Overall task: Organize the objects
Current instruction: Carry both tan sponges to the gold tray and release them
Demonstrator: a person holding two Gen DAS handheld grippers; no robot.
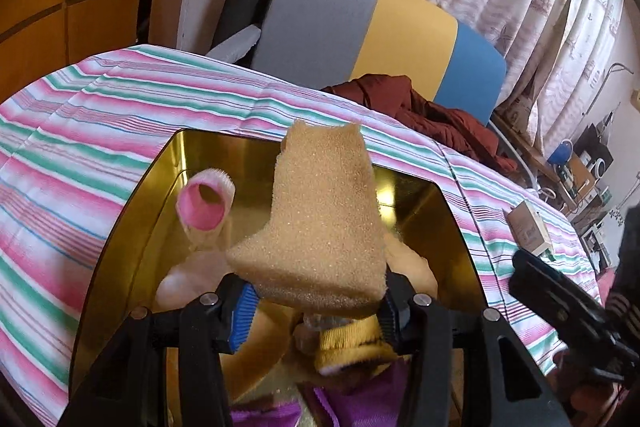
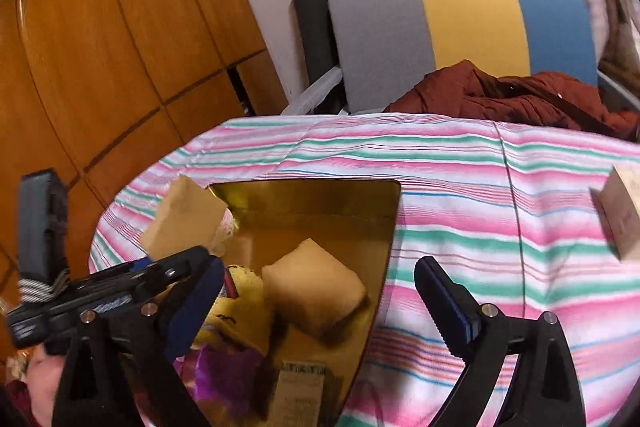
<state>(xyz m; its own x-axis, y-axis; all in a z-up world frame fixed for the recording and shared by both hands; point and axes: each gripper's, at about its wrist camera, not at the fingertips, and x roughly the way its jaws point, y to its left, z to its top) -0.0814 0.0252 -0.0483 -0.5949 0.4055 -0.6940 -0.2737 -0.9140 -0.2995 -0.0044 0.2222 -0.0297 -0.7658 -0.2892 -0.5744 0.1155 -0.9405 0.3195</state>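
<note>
My left gripper [image 1: 316, 307] is shut on a tan sponge [image 1: 324, 223], holding it by its lower edge above an open gold tin [image 1: 132, 227]. In the tin lie a pink-lined sock [image 1: 204, 207], a yellow sock [image 1: 352, 343] and purple cloth [image 1: 348, 403]. In the right wrist view my right gripper [image 2: 318, 267] stands wide open over the tin's right rim [image 2: 384, 267], nothing between its pads. Below it a second tan sponge [image 2: 316, 287] rests in the tin beside the yellow sock [image 2: 244, 303]. The held sponge [image 2: 184, 219] shows at the left.
The tin sits on a pink, green and white striped cloth [image 2: 480, 187]. A small cardboard box [image 2: 620, 215] stands on the cloth to the right. Behind are a grey, yellow and blue chair back [image 2: 460, 27], a rust-red garment [image 2: 520, 99] and wooden cabinet doors [image 2: 100, 47].
</note>
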